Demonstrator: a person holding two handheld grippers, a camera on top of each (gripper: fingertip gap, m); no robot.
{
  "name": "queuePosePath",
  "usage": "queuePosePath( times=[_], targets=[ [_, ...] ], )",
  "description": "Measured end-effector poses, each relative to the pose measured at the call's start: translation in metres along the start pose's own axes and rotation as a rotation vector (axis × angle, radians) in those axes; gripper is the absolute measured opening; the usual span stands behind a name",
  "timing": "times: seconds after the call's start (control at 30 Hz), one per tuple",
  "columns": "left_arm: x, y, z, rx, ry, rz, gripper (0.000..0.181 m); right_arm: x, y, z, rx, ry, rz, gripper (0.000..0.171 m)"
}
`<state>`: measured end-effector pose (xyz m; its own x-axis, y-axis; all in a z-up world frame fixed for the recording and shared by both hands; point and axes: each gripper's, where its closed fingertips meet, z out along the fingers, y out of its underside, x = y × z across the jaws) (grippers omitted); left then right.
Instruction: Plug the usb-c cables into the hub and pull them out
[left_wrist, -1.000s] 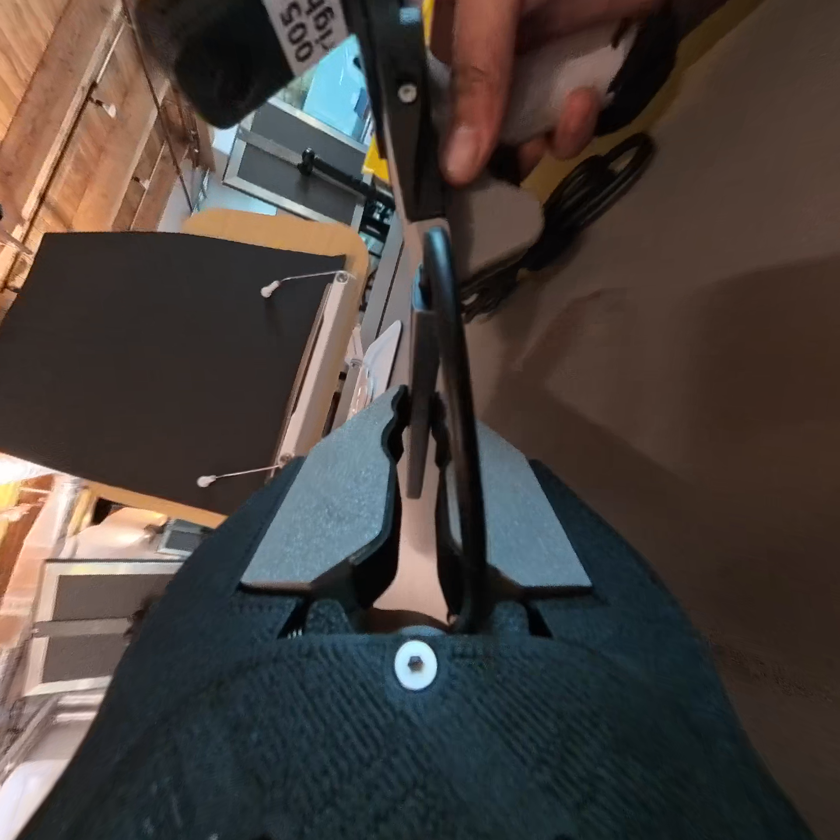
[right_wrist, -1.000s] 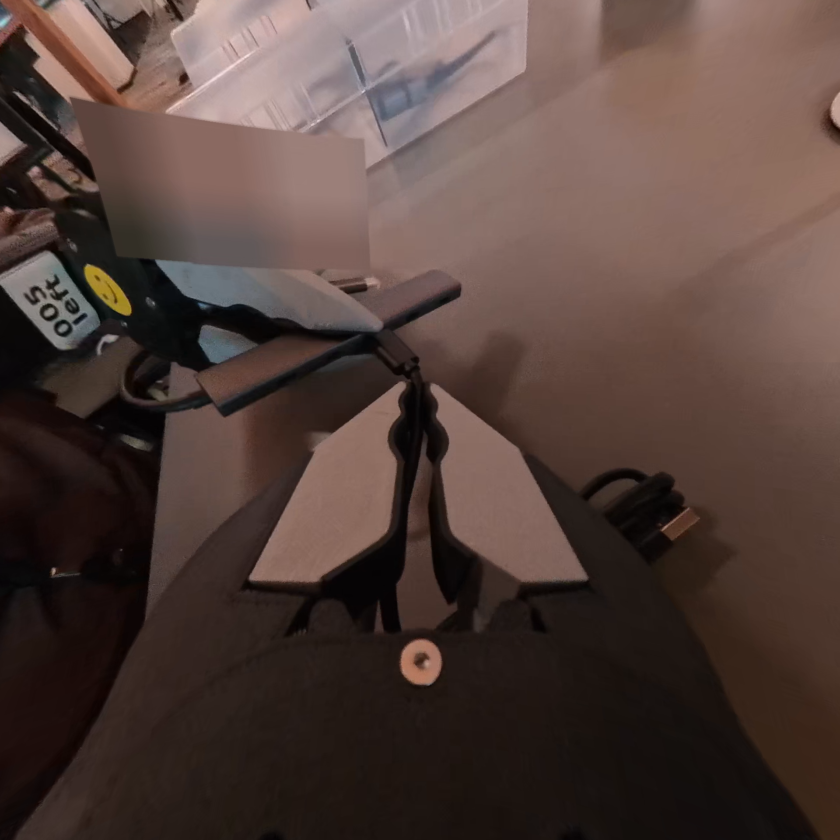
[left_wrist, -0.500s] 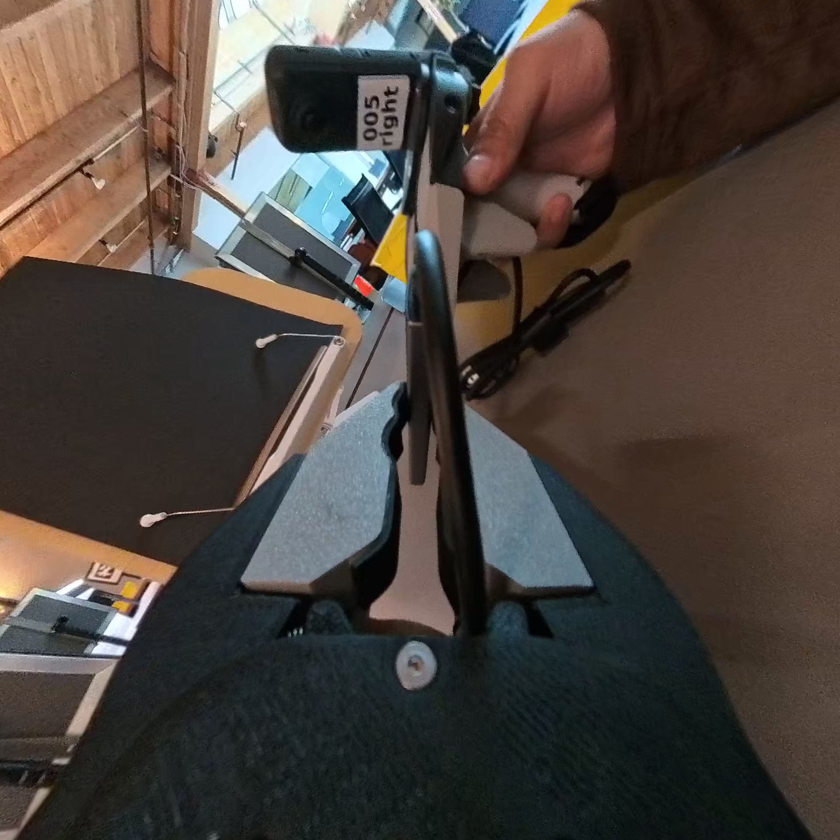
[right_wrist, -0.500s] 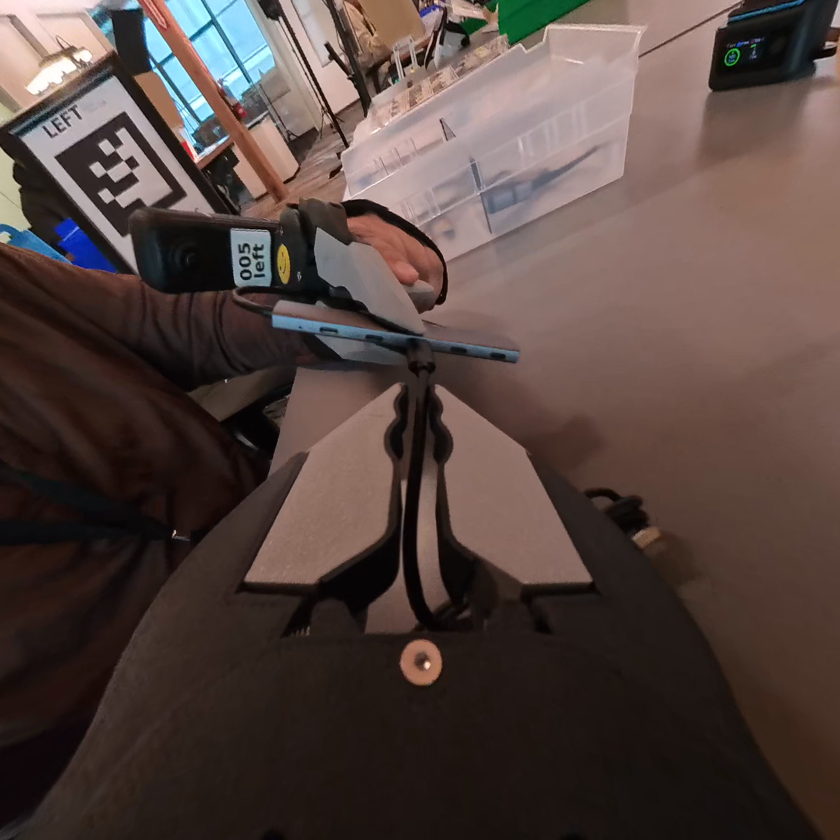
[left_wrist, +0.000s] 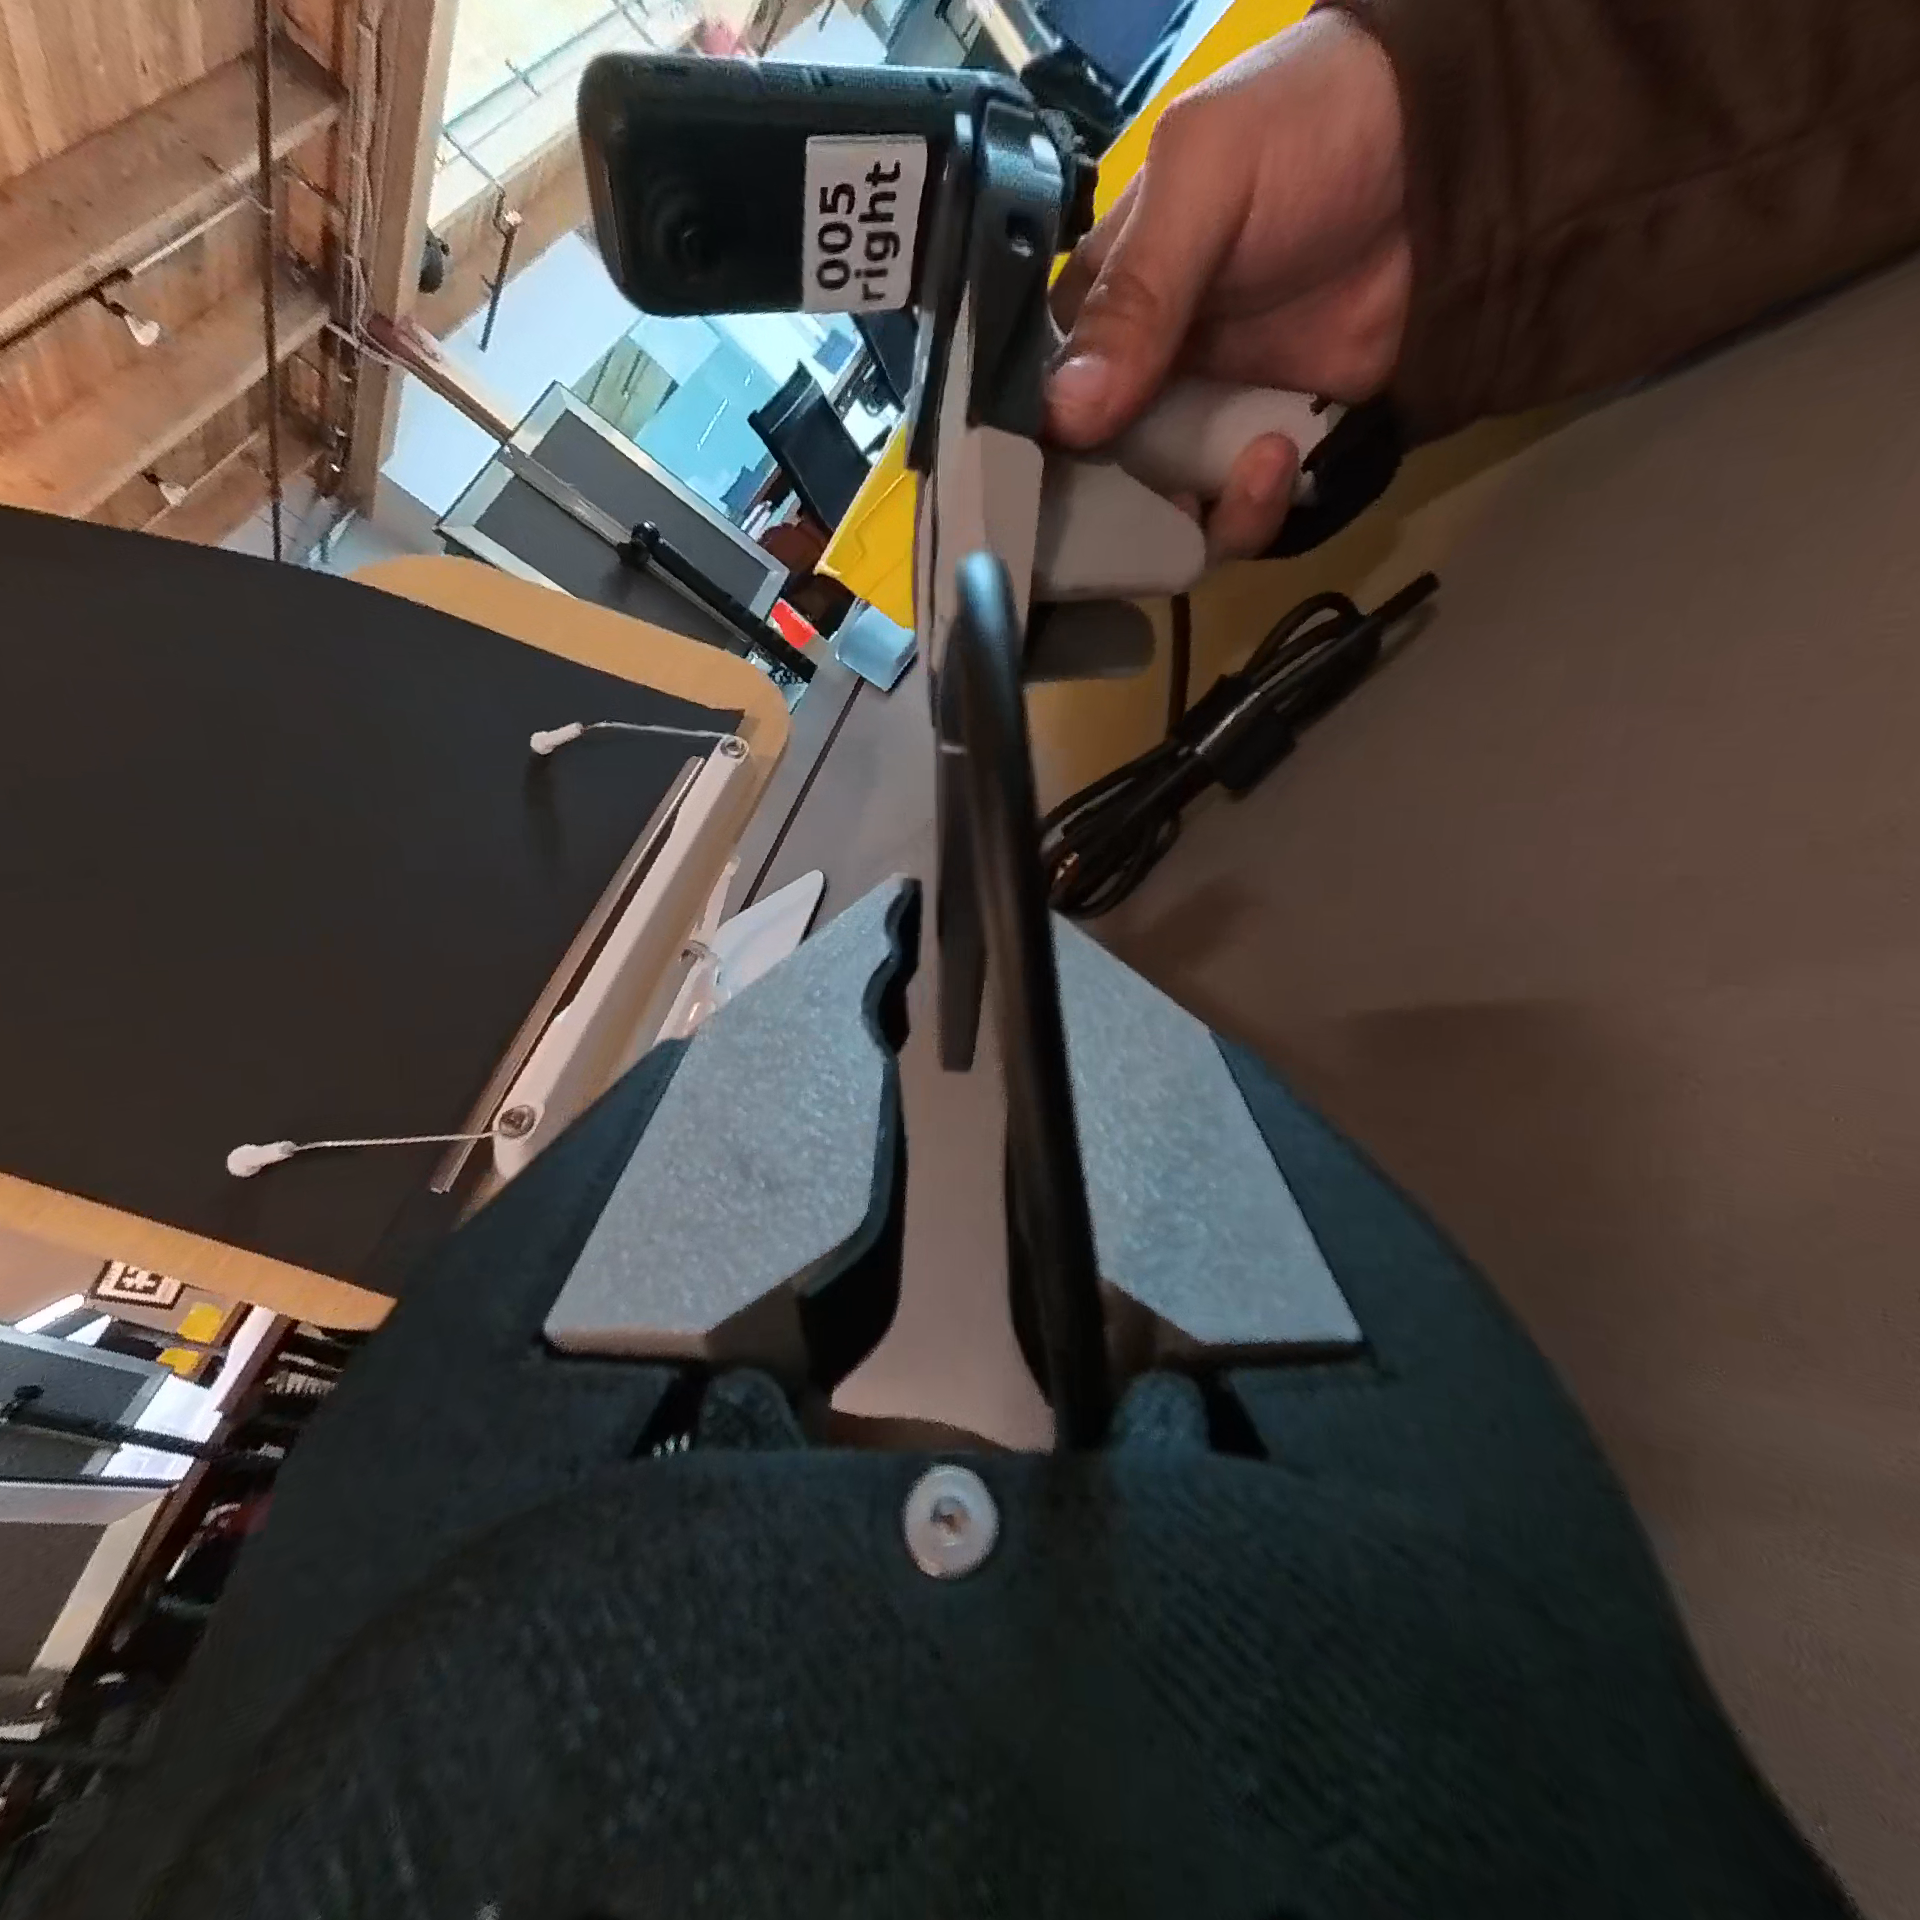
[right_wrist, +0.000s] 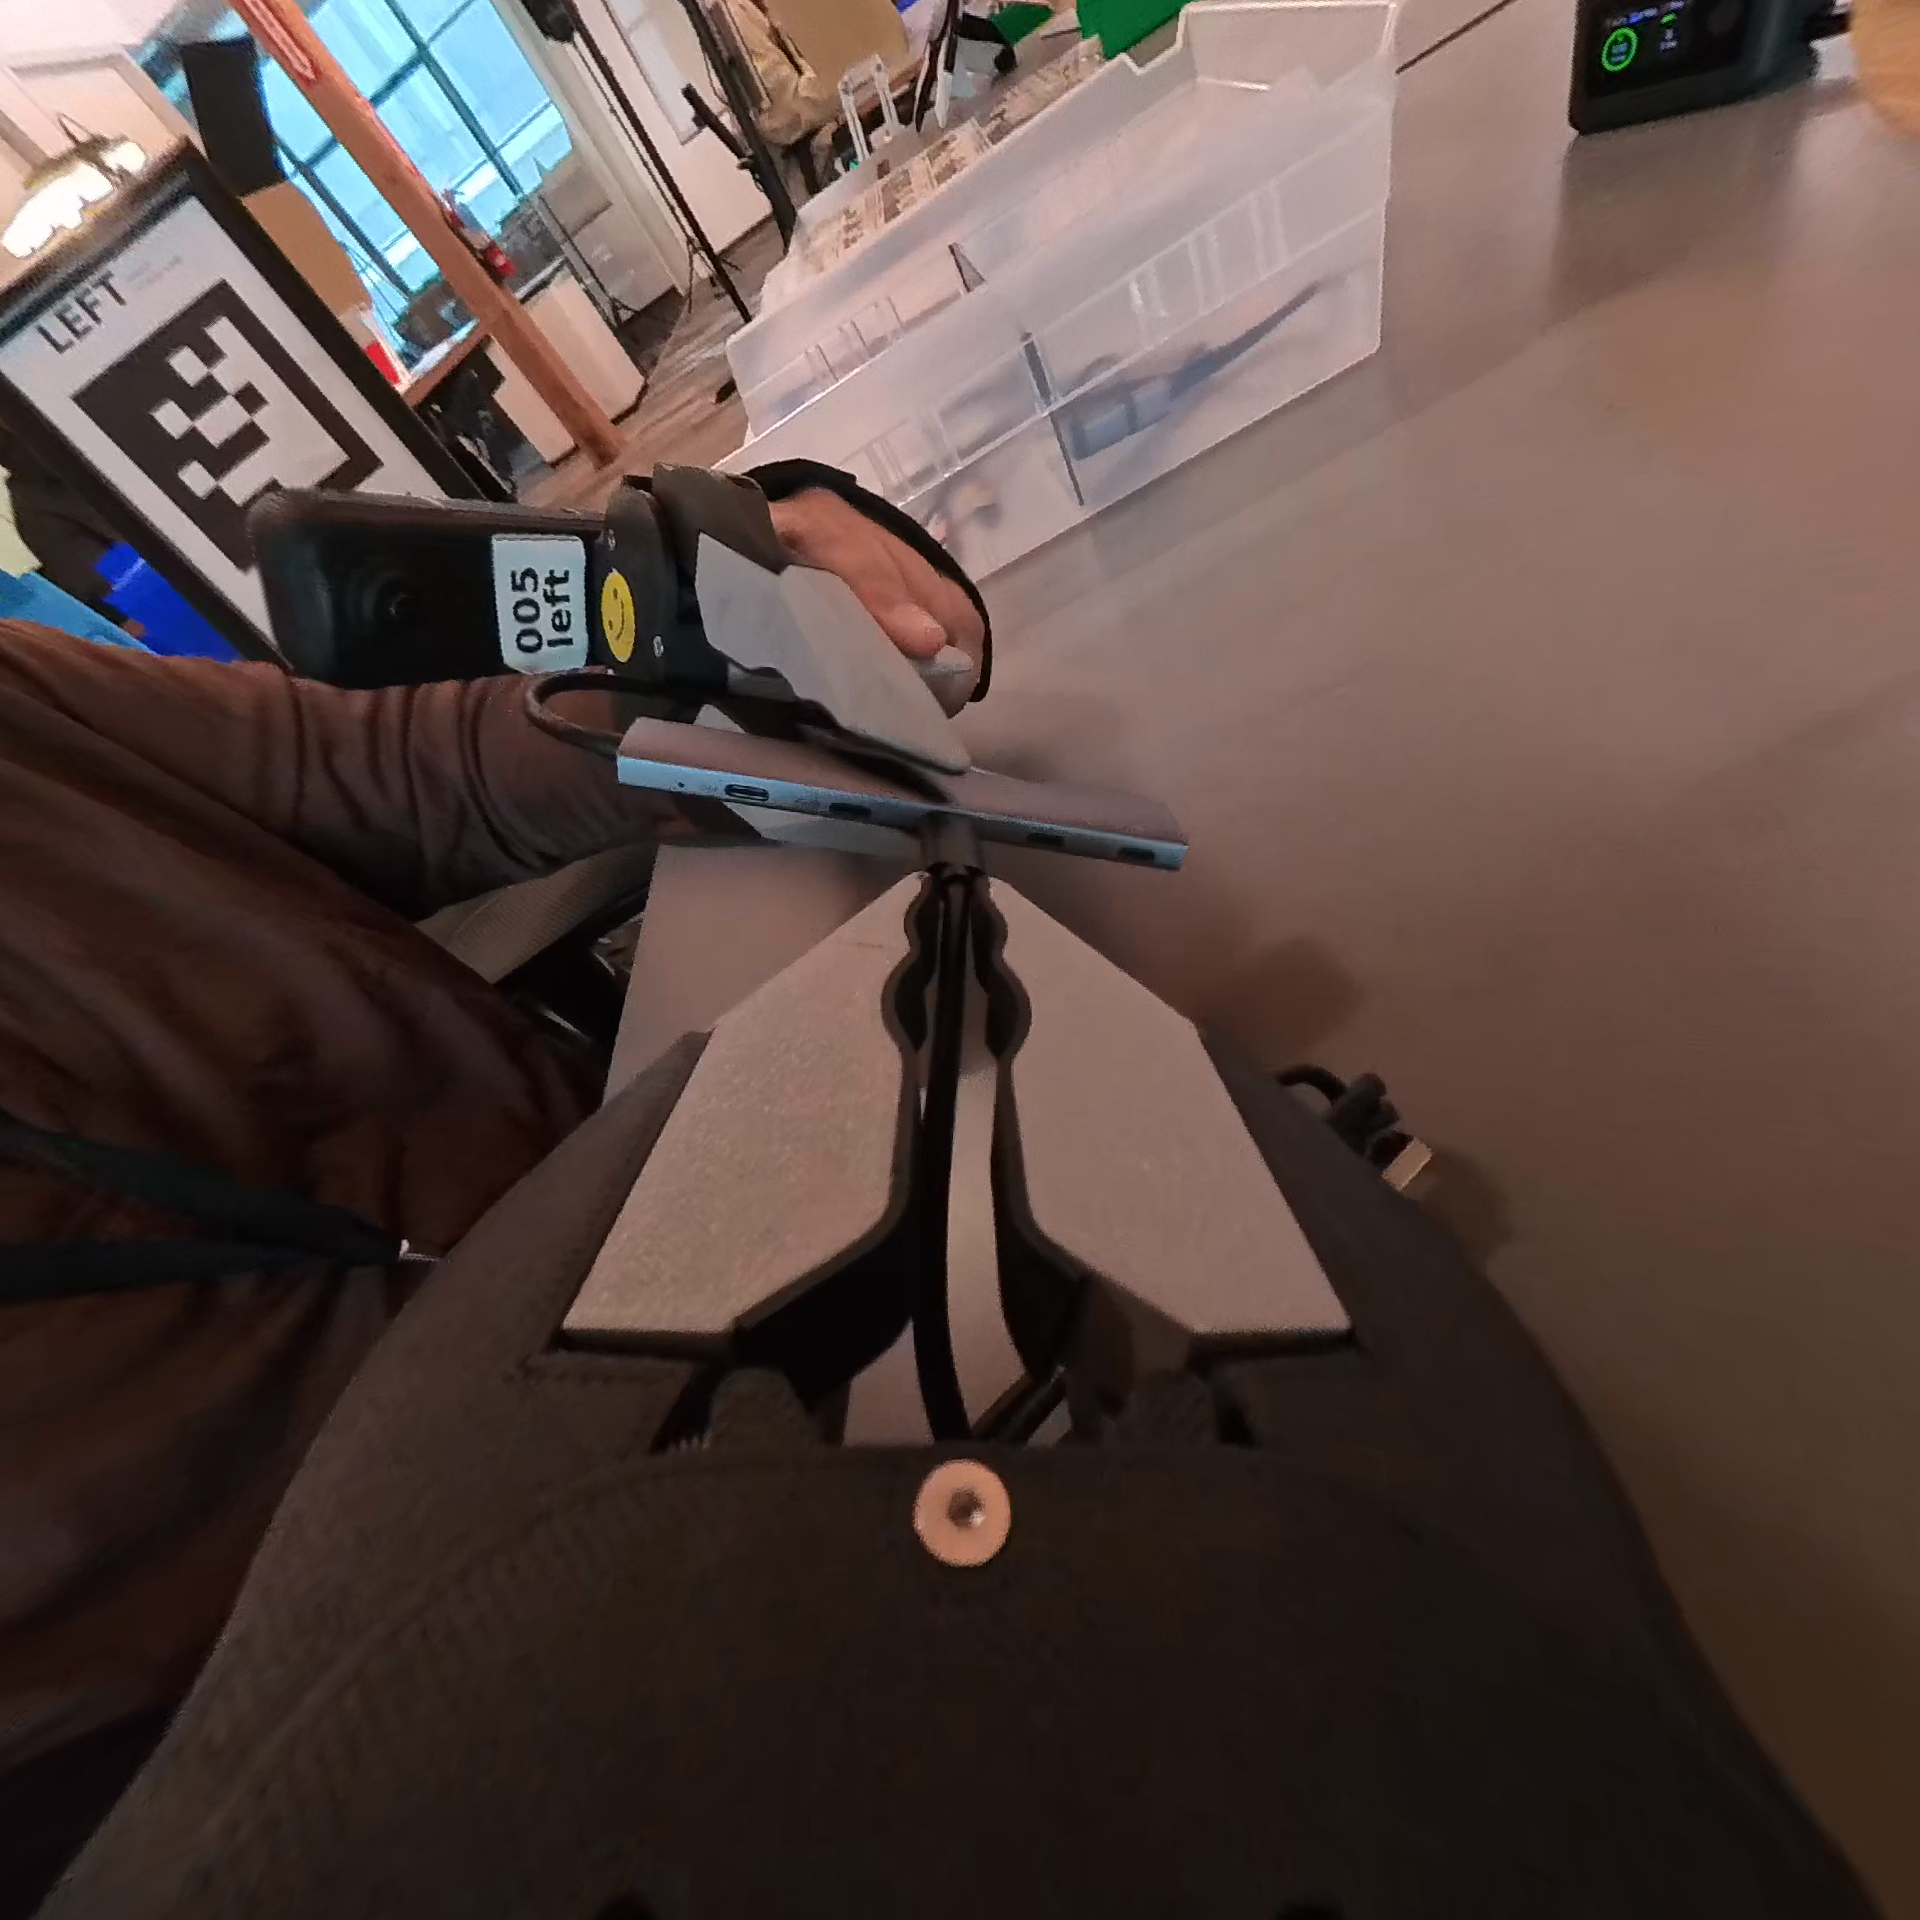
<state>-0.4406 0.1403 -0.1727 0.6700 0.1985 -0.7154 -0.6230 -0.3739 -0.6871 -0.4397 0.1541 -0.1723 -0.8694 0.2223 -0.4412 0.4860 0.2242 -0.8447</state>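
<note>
A slim grey hub (right_wrist: 1049, 816) with several ports along its front edge is held in the air above the table. My left gripper (left_wrist: 977, 935) is shut on it; in the left wrist view the hub (left_wrist: 954, 883) shows edge-on, with its own black lead (left_wrist: 1013, 997) looping back between the fingers. My right gripper (right_wrist: 951, 896) is shut on a black usb-c cable (right_wrist: 935, 1122). The cable's plug (right_wrist: 951, 847) meets the hub's front edge and looks seated in a middle port. The left gripper (right_wrist: 831, 675) shows behind the hub. The right gripper (left_wrist: 982, 520) shows beyond it.
A bundled black cable (left_wrist: 1195, 769) lies on the grey table (right_wrist: 1558, 727); its metal plug end (right_wrist: 1408, 1169) shows by my right gripper. A clear plastic compartment tray (right_wrist: 1091, 343) and a dark device with a lit screen (right_wrist: 1704, 62) stand farther back. A brown sleeve (right_wrist: 260, 883) fills the left. Less than 4 cm separates the two grippers' tips.
Both grippers have risen from the table and the hub has turned from tilted to level. The right gripper has drawn back a little from the left camera. The plug stays at the hub.
</note>
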Motion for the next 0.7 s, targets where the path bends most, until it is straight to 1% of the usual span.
queuePosePath(
  times=[0.1,0.13,0.17,0.23,0.33,0.47,0.57,0.7],
  targets=[
    [-0.002,0.006,0.0,-0.034,-0.004,-0.006,0.013,0.001,-0.001,-0.003,0.018,-0.013,0.032,0.002],
    [0.0,0.007,0.0,-0.039,0.006,0.0,0.008,0.001,-0.001,-0.003,0.016,-0.014,0.036,0.002],
    [0.001,0.008,0.001,-0.05,0.011,0.008,0.01,0.002,0.0,-0.002,0.011,-0.009,0.036,0.002],
    [0.001,0.011,0.002,-0.083,0.011,0.022,0.009,0.004,0.001,-0.002,0.009,0.003,0.037,0.003],
    [-0.004,0.006,0.002,-0.084,-0.027,0.034,0.01,0.001,-0.002,-0.004,0.033,-0.023,0.046,0.002],
    [-0.004,0.009,0.003,-0.118,-0.044,0.062,0.009,0.004,0.0,-0.002,0.017,0.014,0.012,0.002],
    [-0.002,0.012,0.004,-0.116,-0.026,0.025,0.008,0.005,0.001,-0.001,0.011,0.02,0.019,0.001],
    [0.004,0.016,0.007,-0.135,-0.006,0.035,0.007,0.007,0.006,0.0,-0.02,0.032,0.017,0.001]
  ],
)
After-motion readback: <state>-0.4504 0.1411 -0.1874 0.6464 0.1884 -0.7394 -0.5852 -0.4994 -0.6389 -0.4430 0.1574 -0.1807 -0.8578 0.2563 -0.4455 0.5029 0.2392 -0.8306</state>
